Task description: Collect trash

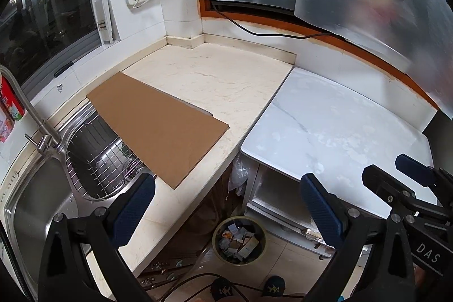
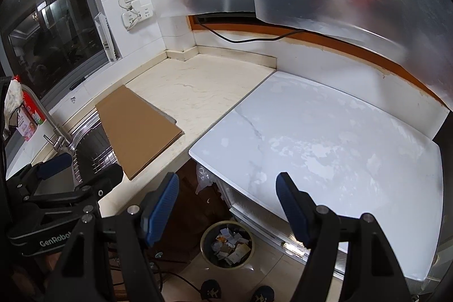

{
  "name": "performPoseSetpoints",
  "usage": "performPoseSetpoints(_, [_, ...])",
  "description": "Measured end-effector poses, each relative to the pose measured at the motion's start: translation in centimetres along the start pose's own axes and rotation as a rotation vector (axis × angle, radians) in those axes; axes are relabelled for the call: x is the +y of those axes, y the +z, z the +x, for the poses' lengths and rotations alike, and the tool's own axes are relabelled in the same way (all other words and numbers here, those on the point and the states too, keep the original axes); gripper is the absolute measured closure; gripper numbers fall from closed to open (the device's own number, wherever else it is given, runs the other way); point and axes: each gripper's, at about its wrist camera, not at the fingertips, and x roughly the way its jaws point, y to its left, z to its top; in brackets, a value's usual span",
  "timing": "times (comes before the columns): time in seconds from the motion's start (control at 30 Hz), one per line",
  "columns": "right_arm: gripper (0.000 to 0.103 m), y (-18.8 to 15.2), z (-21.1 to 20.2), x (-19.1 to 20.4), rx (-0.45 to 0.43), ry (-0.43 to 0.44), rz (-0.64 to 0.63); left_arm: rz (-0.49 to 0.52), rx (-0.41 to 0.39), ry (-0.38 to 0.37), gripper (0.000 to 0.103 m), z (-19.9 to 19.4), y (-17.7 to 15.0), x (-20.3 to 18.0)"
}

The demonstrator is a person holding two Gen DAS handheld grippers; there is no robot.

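On floor, bin (image 1: 239,241) w/ paper scraps (image 1: 240,239)

"DAS" in white capitals on the black body of the right gripper (image 1: 419,174), seen from the left wrist view. "GenRobot", cut off at the end, in white on the black body of the left gripper (image 2: 82,169), seen from the right wrist view. Print on the red carton (image 2: 29,115) beside the tap too small to read.

The bin (image 1: 239,239) stands on the floor in the gap below the counter (image 1: 215,75) corner, its open top unblocked from above. Left of the bin, cardboard (image 1: 158,126) overhangs the sink rack (image 1: 104,160); right, the white tabletop (image 1: 339,126) lies bare.
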Motion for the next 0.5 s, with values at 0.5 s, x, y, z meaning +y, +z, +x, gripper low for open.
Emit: performPoseSetpoints(0.5, [0.031, -0.34, 0.10, 0.00, 0.008, -0.002, 0.020, 0.005, 0.002, 0.000, 0.003, -0.07, -0.23, -0.26])
